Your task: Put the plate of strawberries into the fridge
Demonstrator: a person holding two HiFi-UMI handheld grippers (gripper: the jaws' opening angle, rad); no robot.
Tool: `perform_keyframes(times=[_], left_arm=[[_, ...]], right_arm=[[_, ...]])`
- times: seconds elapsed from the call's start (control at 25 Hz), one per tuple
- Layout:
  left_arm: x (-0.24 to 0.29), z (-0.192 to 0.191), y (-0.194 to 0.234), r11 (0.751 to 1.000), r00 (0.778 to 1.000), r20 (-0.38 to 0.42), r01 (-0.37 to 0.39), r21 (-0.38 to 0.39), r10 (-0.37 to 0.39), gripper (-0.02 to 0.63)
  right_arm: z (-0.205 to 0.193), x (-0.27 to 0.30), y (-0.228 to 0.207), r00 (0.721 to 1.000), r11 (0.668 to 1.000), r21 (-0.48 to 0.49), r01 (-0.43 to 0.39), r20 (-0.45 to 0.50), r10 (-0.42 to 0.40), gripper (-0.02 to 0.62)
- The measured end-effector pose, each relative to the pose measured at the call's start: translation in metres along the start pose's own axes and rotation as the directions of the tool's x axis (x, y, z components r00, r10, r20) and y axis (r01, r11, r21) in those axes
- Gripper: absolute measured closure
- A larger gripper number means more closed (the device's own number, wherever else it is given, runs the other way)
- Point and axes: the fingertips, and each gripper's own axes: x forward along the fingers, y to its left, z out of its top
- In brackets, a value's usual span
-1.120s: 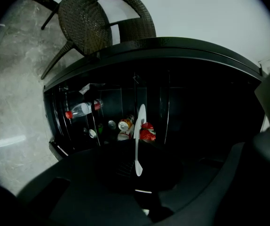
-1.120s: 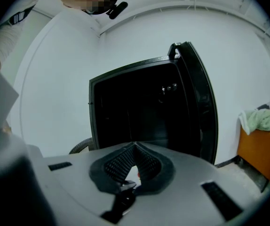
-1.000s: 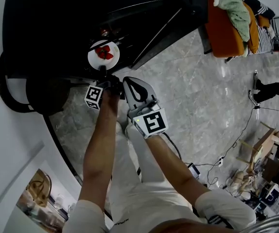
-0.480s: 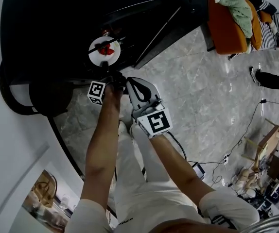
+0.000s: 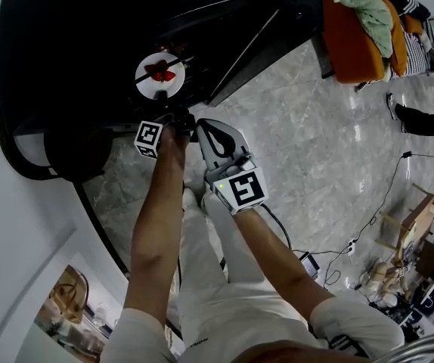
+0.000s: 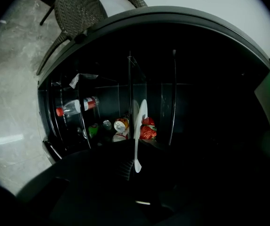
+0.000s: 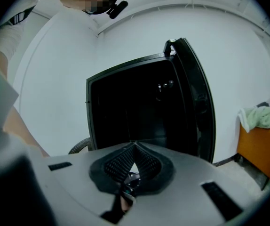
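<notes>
A white plate (image 5: 159, 75) with red strawberries (image 5: 160, 72) hangs in front of the dark open fridge (image 5: 88, 44). My left gripper (image 5: 165, 106) is shut on its near rim. In the left gripper view the plate (image 6: 139, 126) shows edge-on, the strawberries (image 6: 147, 129) to its right, and the dark left gripper (image 6: 137, 166) pinches its near edge. My right gripper (image 5: 203, 127) hangs just right of the left one, shut and holding nothing. In the right gripper view the right gripper (image 7: 134, 147) points at the fridge (image 7: 135, 107).
Inside the fridge lie a bottle with a red cap (image 6: 76, 106), cans (image 6: 121, 125) and glass shelves. The fridge door (image 7: 198, 98) stands open at the right. A wicker chair (image 6: 76, 8) stands beside the fridge. An orange seat with clothes (image 5: 361, 29) and floor cables (image 5: 368, 218) are to the right.
My left gripper has carried the plate a little further toward the fridge's dark opening. The right gripper has stayed where it was.
</notes>
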Motion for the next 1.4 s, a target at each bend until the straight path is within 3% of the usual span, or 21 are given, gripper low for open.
perform_keyframes(times=[0.44, 0.64, 0.8, 1.24, 1.4], left_arm=[[0.007, 0.003, 0.002, 0.999, 0.999, -0.013, 0.031, 0.023, -0.031, 0.592], [0.001, -0.001, -0.005, 0.999, 0.998, -0.042, 0.039, 0.025, -0.038, 0.505], [-0.011, -0.003, 0.004, 0.999, 0.998, -0.049, 0.030, 0.029, -0.028, 0.485], [-0.043, -0.007, -0.011, 0.995, 0.994, -0.058, 0.093, 0.036, -0.091, 0.491], [-0.056, -0.010, -0.028, 0.988, 0.986, -0.085, 0.147, 0.036, -0.144, 0.565]], right_arm=[[-0.003, 0.004, 0.000, 1.000, 1.000, 0.016, -0.023, 0.013, 0.023, 0.583], [0.000, 0.004, 0.000, 1.000, 1.000, 0.021, -0.021, 0.019, 0.021, 0.584], [0.001, 0.003, 0.003, 1.000, 1.000, 0.022, -0.021, 0.023, 0.021, 0.583], [0.007, -0.005, 0.010, 0.999, 1.000, 0.014, -0.021, 0.026, 0.021, 0.584], [0.014, -0.003, 0.015, 0.999, 1.000, 0.017, -0.026, 0.033, 0.026, 0.583]])
